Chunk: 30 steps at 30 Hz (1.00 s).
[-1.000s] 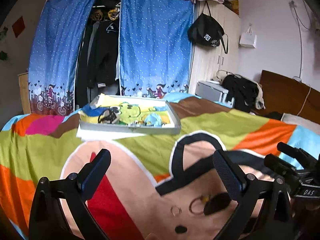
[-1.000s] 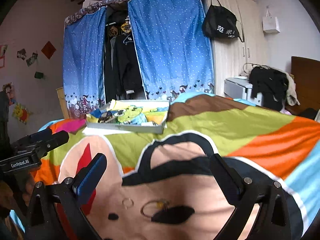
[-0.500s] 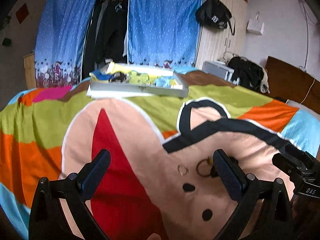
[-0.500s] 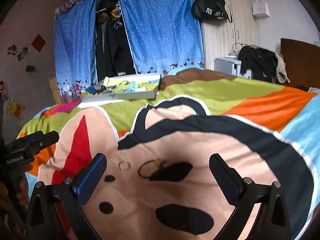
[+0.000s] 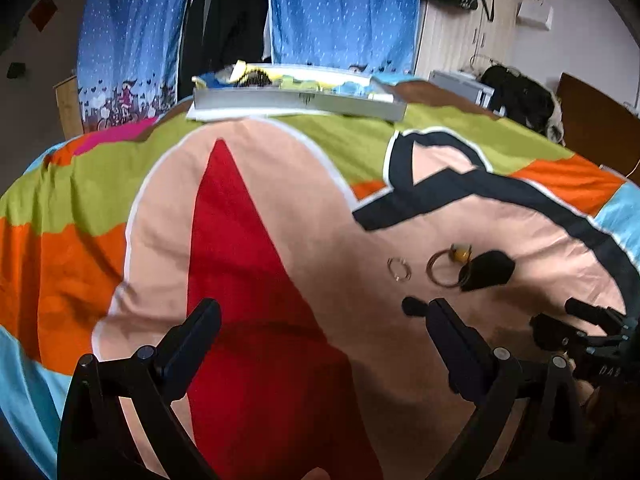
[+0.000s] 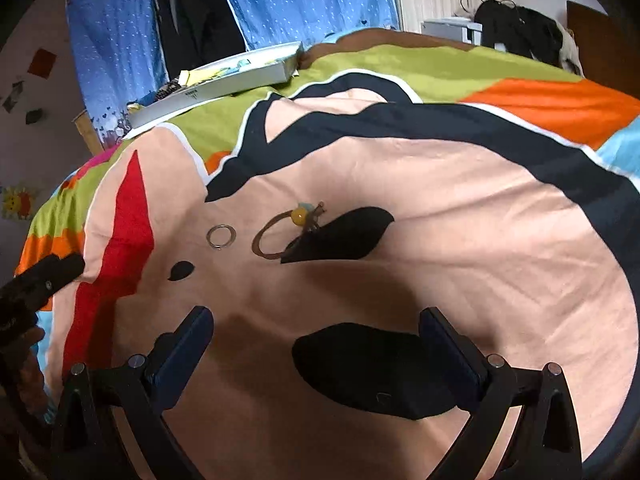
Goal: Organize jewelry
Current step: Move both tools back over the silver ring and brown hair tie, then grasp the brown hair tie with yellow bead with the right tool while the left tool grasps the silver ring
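Observation:
Two pieces of jewelry lie on the colourful bedspread. A small silver ring (image 6: 221,236) (image 5: 399,269) sits left of a larger thin bangle (image 6: 276,236) (image 5: 444,270) that carries a yellow bead (image 6: 299,216) (image 5: 461,253). A grey shallow box (image 5: 298,101) (image 6: 224,86) with a bright lining stands at the far end of the bed. My left gripper (image 5: 324,330) is open, low over the red patch, left of the ring. My right gripper (image 6: 316,338) is open, with the jewelry well ahead of its fingers. Neither holds anything.
The bedspread (image 5: 256,184) has black printed patches (image 6: 340,234) that look like objects. A blue curtained wardrobe (image 5: 332,12) stands behind the bed, a wooden cabinet (image 5: 452,28) and dark clothes (image 5: 516,92) to the right. The right gripper shows at the left view's right edge.
Both grippers have tilted down and moved closer to the bedspread; the ring and bangle now sit higher and larger in each view. Both stay open.

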{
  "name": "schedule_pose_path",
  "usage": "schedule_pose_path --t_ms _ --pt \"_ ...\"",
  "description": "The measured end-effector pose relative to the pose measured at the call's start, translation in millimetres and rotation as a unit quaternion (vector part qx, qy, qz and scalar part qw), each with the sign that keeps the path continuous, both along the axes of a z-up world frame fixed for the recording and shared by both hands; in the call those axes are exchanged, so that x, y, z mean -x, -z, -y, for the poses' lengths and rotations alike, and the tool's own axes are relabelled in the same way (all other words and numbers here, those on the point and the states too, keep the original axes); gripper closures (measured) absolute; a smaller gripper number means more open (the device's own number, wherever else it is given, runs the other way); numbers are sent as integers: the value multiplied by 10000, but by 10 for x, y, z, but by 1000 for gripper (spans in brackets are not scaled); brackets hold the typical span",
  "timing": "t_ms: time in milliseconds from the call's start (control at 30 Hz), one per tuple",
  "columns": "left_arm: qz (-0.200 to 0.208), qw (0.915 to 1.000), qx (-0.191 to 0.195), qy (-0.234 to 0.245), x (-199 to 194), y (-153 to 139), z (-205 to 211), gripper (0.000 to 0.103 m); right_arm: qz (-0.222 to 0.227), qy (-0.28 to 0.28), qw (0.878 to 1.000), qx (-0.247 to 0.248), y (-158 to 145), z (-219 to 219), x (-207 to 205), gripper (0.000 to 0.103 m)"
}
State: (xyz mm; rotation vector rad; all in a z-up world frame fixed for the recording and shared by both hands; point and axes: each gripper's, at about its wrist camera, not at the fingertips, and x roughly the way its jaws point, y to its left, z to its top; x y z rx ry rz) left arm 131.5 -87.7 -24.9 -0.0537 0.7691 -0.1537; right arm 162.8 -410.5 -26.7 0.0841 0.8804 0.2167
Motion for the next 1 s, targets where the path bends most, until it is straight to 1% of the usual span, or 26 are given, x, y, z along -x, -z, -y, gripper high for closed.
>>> schedule_pose_path --t_ms 267,400,500,567,700,767,867,1000 --pt "-343 9992 -199 43 -76 233 58 3 -200 82 9998 31 106 27 -77 0" --pt "-524 9983 -231 85 -117 321 84 3 -346 158 9993 -59 158 95 -140 0" --pt "-640 9977 -211 78 -159 383 82 3 -355 214 9991 -73 169 140 -186 0" --pt "-669 9975 -207 82 -188 410 88 3 -313 189 9993 -69 165 158 -221 0" --pt "-638 9977 -197 147 -275 437 119 3 -131 16 9998 133 152 121 -302 0" --pt "-613 9977 -141 240 -349 440 148 3 -32 -111 9996 257 155 90 -367 0" --pt "-593 9975 -52 376 -482 450 196 3 91 -339 9990 263 174 60 -471 0" --pt "-731 9952 125 641 -709 496 250 3 194 -513 9979 344 226 43 -602 0"
